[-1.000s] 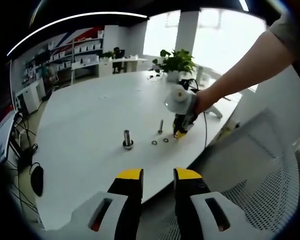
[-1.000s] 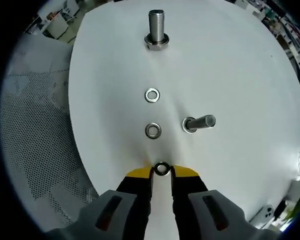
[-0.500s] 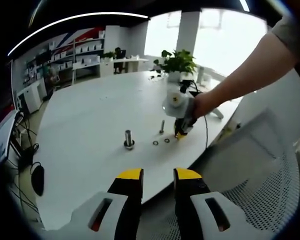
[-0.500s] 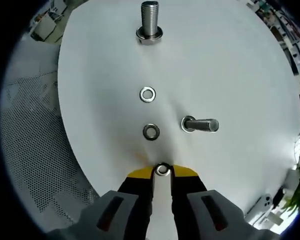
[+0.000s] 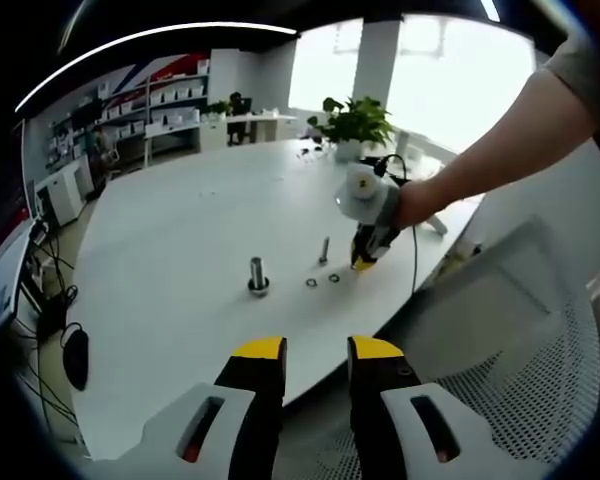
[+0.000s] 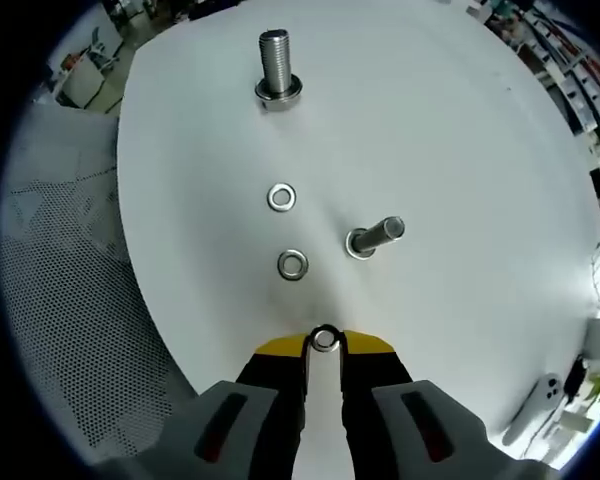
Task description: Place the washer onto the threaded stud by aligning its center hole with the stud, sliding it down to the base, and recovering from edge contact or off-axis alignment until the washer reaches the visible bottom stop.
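Right gripper (image 6: 324, 345) is pinching a washer (image 6: 324, 339) between its yellow tips, just above the white table (image 6: 460, 150). Two loose washers (image 6: 292, 264) are lying ahead of it, with the small threaded stud (image 6: 372, 236) just beside them and a larger stud (image 6: 276, 68) standing farther off. Left gripper (image 5: 315, 352) is hanging back off the table edge, jaws parted and holding nothing.
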A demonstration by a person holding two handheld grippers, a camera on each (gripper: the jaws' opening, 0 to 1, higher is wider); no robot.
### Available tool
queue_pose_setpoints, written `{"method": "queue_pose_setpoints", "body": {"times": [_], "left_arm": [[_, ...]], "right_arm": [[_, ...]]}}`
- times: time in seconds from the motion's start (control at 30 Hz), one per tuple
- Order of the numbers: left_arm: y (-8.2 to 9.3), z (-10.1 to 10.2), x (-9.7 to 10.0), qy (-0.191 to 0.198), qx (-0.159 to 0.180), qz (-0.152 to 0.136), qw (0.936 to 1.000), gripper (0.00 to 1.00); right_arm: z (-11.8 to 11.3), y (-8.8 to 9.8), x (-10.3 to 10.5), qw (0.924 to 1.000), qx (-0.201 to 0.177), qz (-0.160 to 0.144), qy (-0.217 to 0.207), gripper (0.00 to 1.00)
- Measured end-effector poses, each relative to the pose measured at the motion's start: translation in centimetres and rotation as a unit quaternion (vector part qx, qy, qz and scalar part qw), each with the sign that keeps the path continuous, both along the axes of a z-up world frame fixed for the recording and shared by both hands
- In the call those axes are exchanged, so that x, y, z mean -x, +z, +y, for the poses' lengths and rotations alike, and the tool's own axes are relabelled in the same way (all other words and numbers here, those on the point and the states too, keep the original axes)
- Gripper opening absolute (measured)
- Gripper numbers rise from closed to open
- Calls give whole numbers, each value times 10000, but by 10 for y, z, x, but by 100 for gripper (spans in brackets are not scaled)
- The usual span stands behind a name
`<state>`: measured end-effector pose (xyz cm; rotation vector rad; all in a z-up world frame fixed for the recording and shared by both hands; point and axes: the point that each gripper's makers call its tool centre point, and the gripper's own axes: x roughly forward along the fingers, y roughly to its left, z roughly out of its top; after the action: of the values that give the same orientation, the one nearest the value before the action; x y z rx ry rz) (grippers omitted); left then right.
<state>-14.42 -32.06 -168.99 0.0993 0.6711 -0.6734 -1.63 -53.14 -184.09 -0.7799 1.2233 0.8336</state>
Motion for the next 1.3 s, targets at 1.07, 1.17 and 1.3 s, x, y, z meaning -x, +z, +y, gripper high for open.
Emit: {"method": "queue_pose_setpoints", "body": {"times": [1.07, 1.17, 1.3], "left_arm": [[0, 1, 1, -11, -6, -24, 10000, 23], [-1, 1, 1, -14, -14, -16, 10000, 23], [-1, 1, 1, -7, -15, -14, 10000, 23]], "right_arm": [[42, 52, -41, 9951, -396, -713, 553, 14], [42, 48, -40, 9955, -339, -662, 593, 14], [42, 44, -41, 9955, -275, -611, 665, 14]]}}
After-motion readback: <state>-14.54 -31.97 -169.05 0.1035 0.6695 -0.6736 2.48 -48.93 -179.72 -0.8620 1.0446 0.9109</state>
